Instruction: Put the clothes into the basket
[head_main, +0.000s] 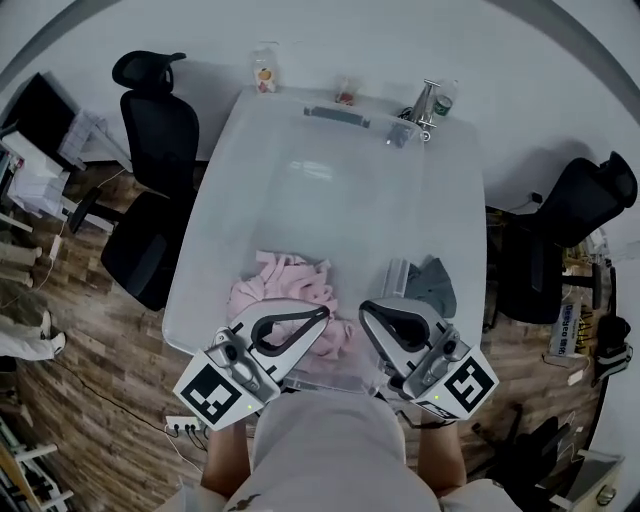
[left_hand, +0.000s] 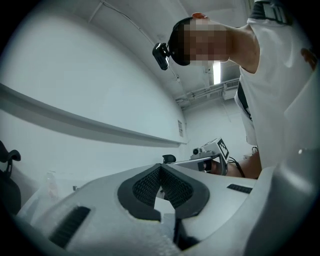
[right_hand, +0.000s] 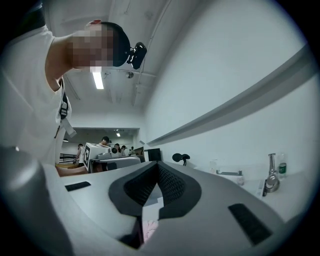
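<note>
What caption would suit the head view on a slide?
Left gripper and right gripper, both shut, above pink clothes on a white table.

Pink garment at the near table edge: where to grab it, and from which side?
Probably a raised ruffled fold on top of the pink garment, coming down from the near side with the left gripper, shut now and closest. The pile is crumpled, so its ridges stand proud for the jaws to pinch.

A pale rectangular tabletop (head_main: 220, 235) is shown. Crumpled pink clothes (head_main: 288, 290) and a folded grey garment (head_main: 433, 285) are laid near its front edge, and a grey bar (head_main: 337, 116) near its far edge.
</note>
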